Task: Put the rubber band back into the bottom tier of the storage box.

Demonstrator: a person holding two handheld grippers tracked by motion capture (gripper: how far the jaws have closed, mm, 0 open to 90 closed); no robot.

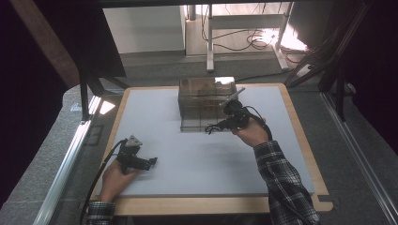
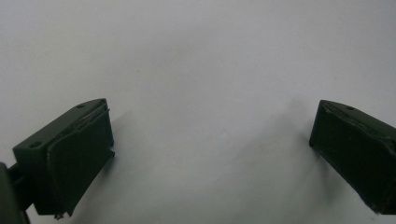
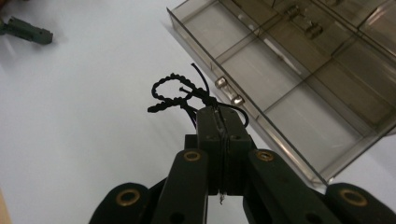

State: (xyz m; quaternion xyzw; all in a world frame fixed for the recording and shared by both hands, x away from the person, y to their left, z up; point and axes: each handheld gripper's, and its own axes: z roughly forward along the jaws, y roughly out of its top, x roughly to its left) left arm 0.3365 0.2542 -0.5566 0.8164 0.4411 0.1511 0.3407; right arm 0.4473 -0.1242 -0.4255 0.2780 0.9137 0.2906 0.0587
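My right gripper (image 3: 219, 116) is shut on a black braided cord (image 3: 175, 91), which loops out past the jaw tips above the white mat. In the high view the right gripper (image 1: 220, 123) holds the black braided cord (image 1: 212, 127) just in front of a clear compartment box (image 1: 204, 103). The clear compartment box (image 3: 299, 70) lies open close to the right of the jaws, with small metal parts (image 3: 229, 91) at its near wall. My left gripper (image 1: 151, 162) rests low at the mat's near left, open, its jaws wide apart over bare mat (image 2: 210, 93) with nothing between them.
The white mat (image 1: 206, 154) lies on a wooden board (image 1: 197, 205). The left gripper (image 3: 28, 30) appears far off in the right gripper view. Dark frame posts (image 1: 84, 93) stand left of the table, and table legs with cables (image 1: 248, 40) beyond it.
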